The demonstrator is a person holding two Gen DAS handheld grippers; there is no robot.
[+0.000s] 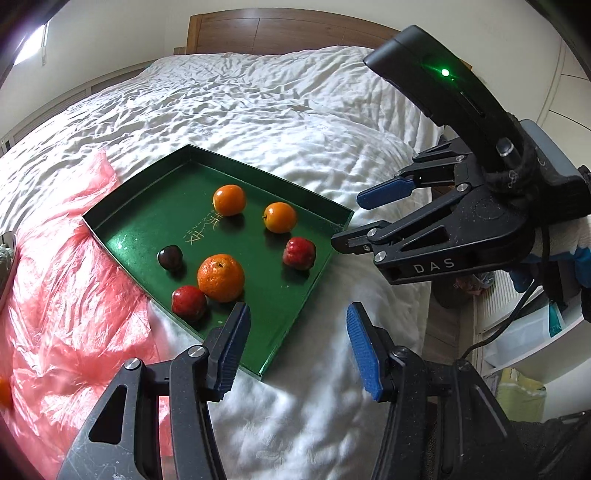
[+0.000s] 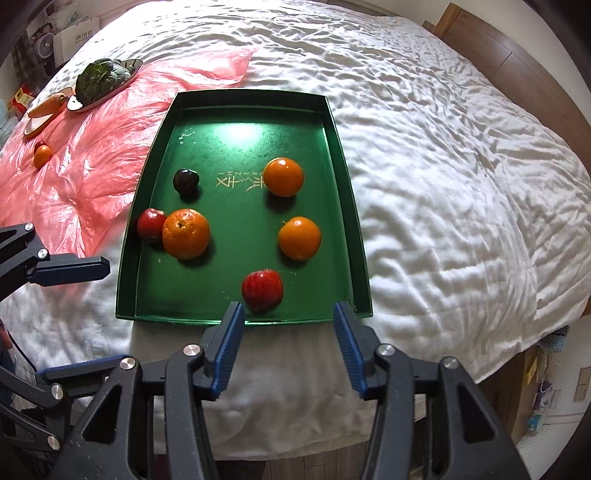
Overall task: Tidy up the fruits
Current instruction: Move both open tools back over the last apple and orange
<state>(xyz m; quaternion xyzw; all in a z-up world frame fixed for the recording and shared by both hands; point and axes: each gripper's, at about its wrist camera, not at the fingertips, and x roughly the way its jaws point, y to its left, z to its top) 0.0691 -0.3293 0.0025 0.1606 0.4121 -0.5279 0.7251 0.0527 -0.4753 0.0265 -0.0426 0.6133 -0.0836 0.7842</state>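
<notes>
A green tray (image 1: 273, 177) (image 2: 251, 96) lies on the white bed. It holds three oranges (image 2: 186, 233), two red apples (image 2: 262, 290) and a dark plum (image 2: 185, 180). My right gripper (image 2: 288, 314) hovers open over the tray's near edge, close to one red apple, with nothing between its fingers. In the left wrist view the right gripper (image 1: 347, 221) stands off the tray's right corner. My left gripper (image 1: 297, 317) is open and empty above the tray's near corner, beside an apple (image 1: 188, 302) and an orange (image 1: 221, 277). One more orange (image 2: 42, 154) lies loose on the pink plastic.
A pink plastic sheet (image 2: 92, 147) spreads left of the tray. On it stand a plate with leafy greens (image 2: 103, 79) and a plate with a carrot (image 2: 46, 105). The wooden headboard (image 1: 280, 31) closes the far end. The bed edge (image 2: 498, 369) drops to cluttered floor.
</notes>
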